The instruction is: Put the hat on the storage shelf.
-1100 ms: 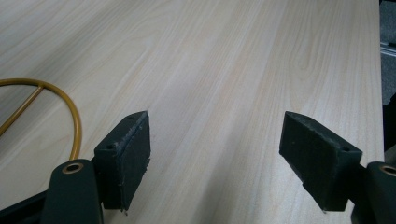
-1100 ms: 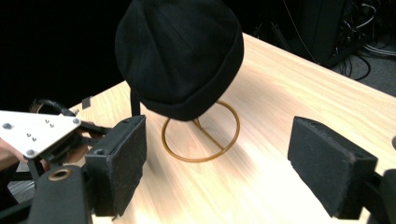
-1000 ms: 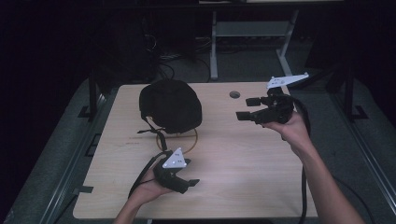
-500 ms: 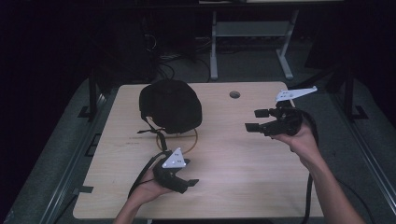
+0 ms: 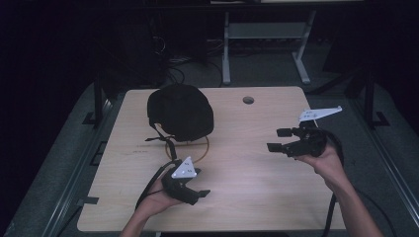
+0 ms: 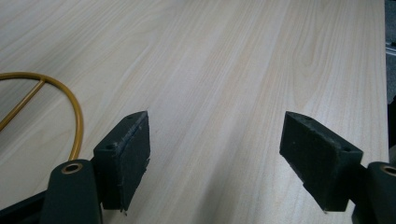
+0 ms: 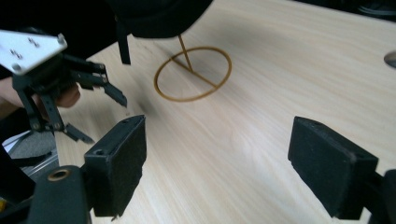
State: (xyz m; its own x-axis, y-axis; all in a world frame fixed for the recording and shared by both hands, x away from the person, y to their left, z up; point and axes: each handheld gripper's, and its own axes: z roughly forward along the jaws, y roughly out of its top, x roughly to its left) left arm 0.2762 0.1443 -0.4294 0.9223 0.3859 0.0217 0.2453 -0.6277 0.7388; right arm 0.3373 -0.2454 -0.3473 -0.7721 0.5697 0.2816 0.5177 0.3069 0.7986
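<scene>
A black dome-shaped cap with hanging straps (image 5: pixel 180 111) rests on a gold wire stand whose ring base (image 5: pixel 199 148) lies flat on the wooden table (image 5: pixel 247 168). Just in front of the ring, my left gripper (image 5: pixel 196 194) is held open and low over the table, nothing between its jaws. The left gripper view has the ring's edge (image 6: pixel 74 112) beside the left gripper's (image 6: pixel 217 140) left jaw. My right gripper (image 5: pixel 279 139) hovers open and empty at the table's right side, pointing left. Beyond the right gripper's (image 7: pixel 217 140) wide jaws lie the ring (image 7: pixel 193 73), the cap's underside (image 7: pixel 159 14) and the left gripper (image 7: pixel 95 100).
A round cable hole (image 5: pixel 248 100) sits in the table near its far edge, also at the right gripper view's right border as a grey hole (image 7: pixel 391 58). Bare wood spreads between the two grippers. Dark floor, cables and a desk frame (image 5: pixel 227 49) lie beyond the table.
My right gripper has come down and back toward the person's side of the table, staying open. The left gripper and the cap have not moved.
</scene>
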